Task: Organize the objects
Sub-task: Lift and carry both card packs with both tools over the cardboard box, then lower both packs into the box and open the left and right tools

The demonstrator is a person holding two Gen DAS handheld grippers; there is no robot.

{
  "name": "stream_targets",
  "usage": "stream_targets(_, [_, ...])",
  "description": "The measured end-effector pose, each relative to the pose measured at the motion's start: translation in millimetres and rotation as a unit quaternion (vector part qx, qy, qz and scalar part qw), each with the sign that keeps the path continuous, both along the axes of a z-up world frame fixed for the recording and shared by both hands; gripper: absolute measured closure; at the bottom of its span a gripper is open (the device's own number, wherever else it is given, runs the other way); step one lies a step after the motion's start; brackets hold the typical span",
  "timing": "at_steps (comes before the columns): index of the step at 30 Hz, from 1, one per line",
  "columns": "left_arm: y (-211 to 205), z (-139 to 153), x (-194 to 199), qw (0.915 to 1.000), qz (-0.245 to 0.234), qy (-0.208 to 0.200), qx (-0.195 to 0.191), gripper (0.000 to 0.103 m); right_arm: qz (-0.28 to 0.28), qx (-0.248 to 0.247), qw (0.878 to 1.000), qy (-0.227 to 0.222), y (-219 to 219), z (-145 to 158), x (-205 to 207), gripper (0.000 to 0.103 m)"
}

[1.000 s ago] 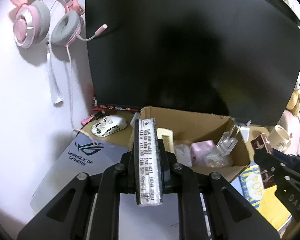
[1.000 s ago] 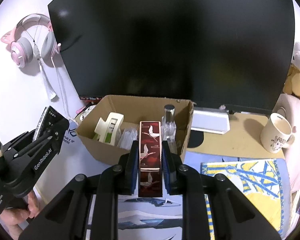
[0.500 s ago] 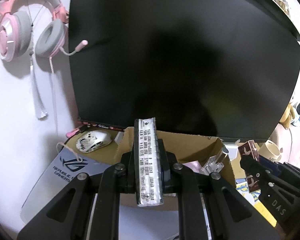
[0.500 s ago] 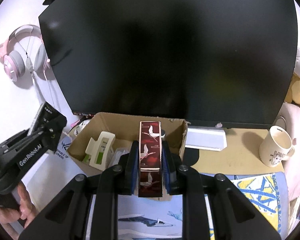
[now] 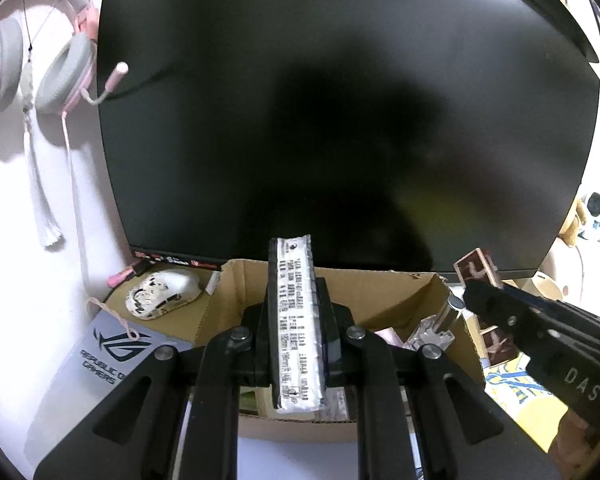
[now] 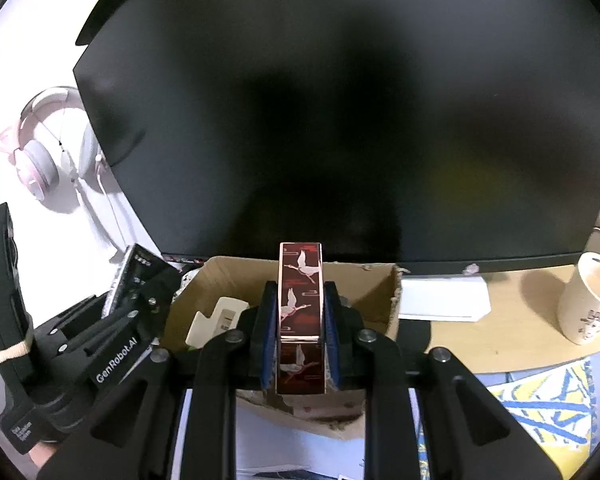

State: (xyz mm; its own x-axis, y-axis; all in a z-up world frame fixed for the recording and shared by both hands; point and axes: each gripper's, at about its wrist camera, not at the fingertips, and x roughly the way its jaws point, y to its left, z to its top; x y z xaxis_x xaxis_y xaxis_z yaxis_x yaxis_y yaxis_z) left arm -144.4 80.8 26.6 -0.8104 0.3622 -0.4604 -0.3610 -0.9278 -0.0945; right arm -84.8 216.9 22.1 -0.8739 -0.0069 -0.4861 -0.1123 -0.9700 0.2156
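Both grippers moved closer over the box point(image 6: 380, 292), red crane-printed carton point(image 6: 301, 312) seemingly upright.

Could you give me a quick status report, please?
Left gripper shut on white packet. Right gripper shut on red box. Both over cardboard box. Nothing blocking.

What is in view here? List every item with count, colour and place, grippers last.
Monitor: 1, black, behind the box.
Cardboard box: 1, brown, below the monitor, holding small items.
Headset: 1, pink and grey, hanging on the wall, left.
Mouse: 1, white patterned, left of the box.
Mug: 1, cream, far right on the desk.
White packet: 1, printed text, in the left gripper.
Red crane box: 1, dark red, in the right gripper.
Left gripper: black, shut.
Right gripper: black, shut.
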Motion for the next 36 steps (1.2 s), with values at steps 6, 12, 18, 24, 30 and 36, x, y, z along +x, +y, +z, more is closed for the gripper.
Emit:
stream_targets(6, [2.8,-10.0,-7.5,0.9999,0.0,-0.008,-0.006,0.089,0.009,0.009,1.0,-0.009,-8.4,-6.4,-8.2,0.08])
stream_targets(12, [2.7,-14.8,-9.3,0.9999,0.011,-0.007,-0.01,0.089,0.008,0.035,0.999,-0.011,-18.7,-9.5,-11.8,0.08])
stream_targets(18, [0.2,-24.5,-18.1,0.9994,0.023,-0.025,-0.005,0.089,0.011,0.024,1.0,0.006,-19.1,-14.4,-16.5,0.08])
stream_targets(24, [1.8,-30.8,-22.9,0.9993,0.016,-0.033,-0.006,0.089,0.009,0.051,0.999,-0.013,-26.3,-22.9,-26.1,0.08])
stream_targets(30, [8.5,-35.7,-22.1,0.9993,0.004,-0.035,-0.012,0.088,0.0,0.068,0.997,-0.031,-29.2,-30.7,-33.9,0.08])
stream_targets(36, [11.1,-38.2,-22.6,0.9992,0.002,-0.037,-0.016,0.088,0.01,0.068,0.997,-0.037,-26.5,-35.3,-35.6,0.08])
